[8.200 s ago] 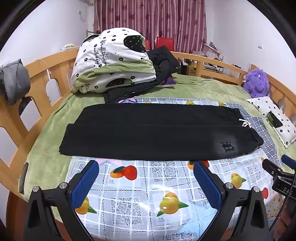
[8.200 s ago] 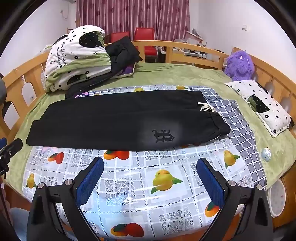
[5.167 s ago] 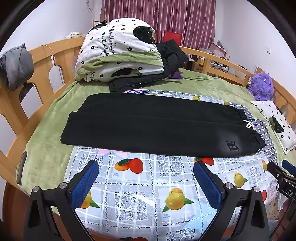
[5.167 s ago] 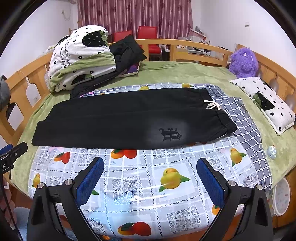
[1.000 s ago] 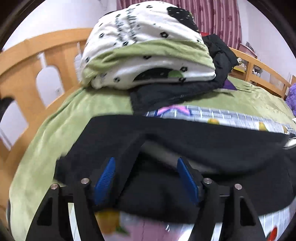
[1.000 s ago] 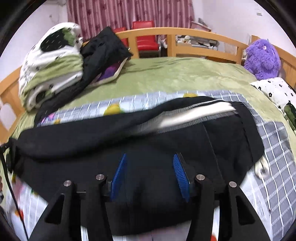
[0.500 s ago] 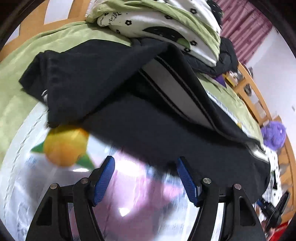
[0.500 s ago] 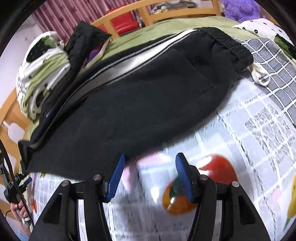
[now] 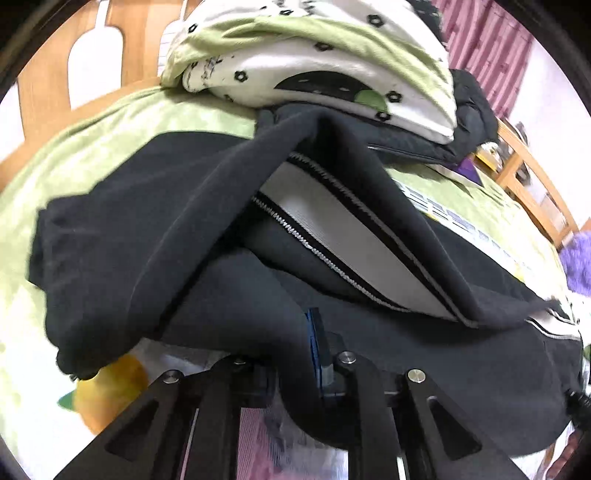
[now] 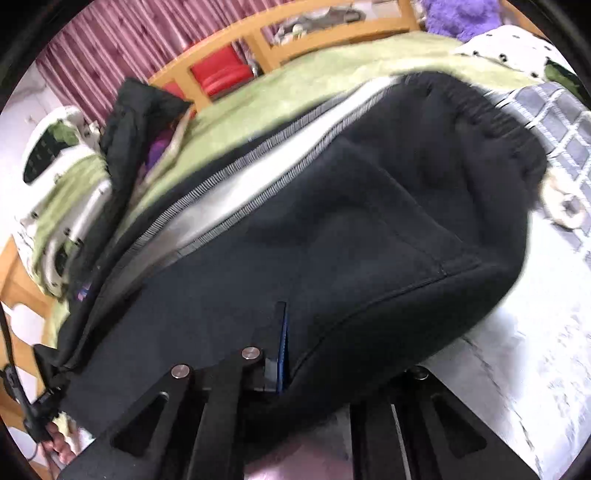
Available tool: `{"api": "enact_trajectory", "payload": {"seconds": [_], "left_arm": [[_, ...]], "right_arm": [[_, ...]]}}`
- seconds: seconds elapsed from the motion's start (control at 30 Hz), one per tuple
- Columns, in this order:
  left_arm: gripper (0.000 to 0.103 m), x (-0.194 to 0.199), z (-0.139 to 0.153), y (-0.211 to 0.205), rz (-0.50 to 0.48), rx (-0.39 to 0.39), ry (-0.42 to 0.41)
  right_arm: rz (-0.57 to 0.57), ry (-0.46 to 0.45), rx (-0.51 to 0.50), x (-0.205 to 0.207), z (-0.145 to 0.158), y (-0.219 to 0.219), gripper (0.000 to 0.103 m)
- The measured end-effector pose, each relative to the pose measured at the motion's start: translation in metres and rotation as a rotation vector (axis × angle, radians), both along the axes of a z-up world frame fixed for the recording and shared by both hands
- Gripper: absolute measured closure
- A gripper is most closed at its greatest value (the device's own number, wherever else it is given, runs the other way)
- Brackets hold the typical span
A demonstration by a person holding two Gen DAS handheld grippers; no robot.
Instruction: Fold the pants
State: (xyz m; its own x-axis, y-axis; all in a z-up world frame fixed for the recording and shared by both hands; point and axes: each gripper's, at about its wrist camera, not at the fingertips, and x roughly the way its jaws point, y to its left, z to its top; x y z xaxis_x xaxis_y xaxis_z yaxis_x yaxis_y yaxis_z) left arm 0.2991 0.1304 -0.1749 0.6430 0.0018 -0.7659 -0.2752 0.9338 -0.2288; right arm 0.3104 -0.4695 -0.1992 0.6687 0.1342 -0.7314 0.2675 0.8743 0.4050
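Observation:
The black pants point(image 9: 229, 280) with a white side stripe point(image 9: 343, 240) lie across the bed, their near edge lifted and bunched. My left gripper point(image 9: 295, 350) is shut on the near edge of the pants at the leg end; only one blue pad point(image 9: 316, 347) shows. My right gripper point(image 10: 291, 354) is shut on the near edge of the pants point(image 10: 332, 229) at the waist end, cloth wrapped over its fingers. The elastic waistband point(image 10: 491, 122) and drawstring point(image 10: 565, 210) are at the upper right.
A fruit-print plastic cloth point(image 9: 103, 387) covers the green bedspread point(image 9: 110, 122). A folded white-and-green quilt point(image 9: 314, 62) and a dark jacket point(image 9: 469, 107) lie behind the pants. A wooden bed rail point(image 10: 266, 44), a purple plush toy point(image 10: 461, 14) and a spotted pillow point(image 10: 517, 48) are beyond.
Both grippers moved in from the bed's front edge and closed on the near edge of the pants. The pants went from flat to lifted, showing the white stripe.

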Motion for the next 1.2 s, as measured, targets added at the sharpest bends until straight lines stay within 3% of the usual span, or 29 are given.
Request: {"api": "enact_trajectory", "payload": {"seconds": [0.1, 0.27, 0.53, 0.67, 0.77, 0.8, 0.93, 1.13, 1.17, 1.2], "left_arm": [[0.089, -0.030, 0.019, 0.000, -0.045, -0.016, 0.007], [0.089, -0.104, 0.034, -0.010, -0.135, 0.012, 0.030], [0.085, -0.182, 0.018, -0.024, -0.203, 0.037, 0.111], [0.076, -0.194, 0.013, -0.025, -0.216, 0.076, 0.164], [0.060, -0.206, 0.024, -0.023, -0.218, 0.121, 0.140], [0.056, -0.209, 0.027, -0.022, -0.213, 0.121, 0.132], [0.055, -0.212, 0.032, -0.021, -0.181, 0.096, 0.121], [0.055, -0.213, 0.039, -0.013, -0.111, 0.034, 0.079], [0.055, -0.213, 0.040, -0.011, -0.100, 0.028, 0.071], [0.055, -0.213, 0.040, -0.011, -0.093, 0.025, 0.067]], "right_arm": [[0.023, -0.029, -0.019, -0.037, 0.025, -0.001, 0.095], [0.061, -0.001, -0.034, -0.105, 0.038, -0.010, 0.095], [0.087, 0.078, -0.042, -0.216, 0.018, -0.029, 0.093], [0.094, 0.112, -0.073, -0.238, 0.000, -0.032, 0.076], [0.045, 0.039, -0.068, -0.274, 0.004, -0.050, 0.054], [0.013, 0.025, -0.062, -0.281, 0.004, -0.059, 0.053], [-0.136, 0.023, 0.015, -0.278, -0.006, -0.099, 0.052], [-0.277, 0.002, 0.150, -0.226, -0.026, -0.140, 0.046], [-0.296, 0.004, 0.164, -0.215, -0.026, -0.142, 0.050], [-0.314, 0.008, 0.171, -0.206, -0.027, -0.145, 0.066]]}}
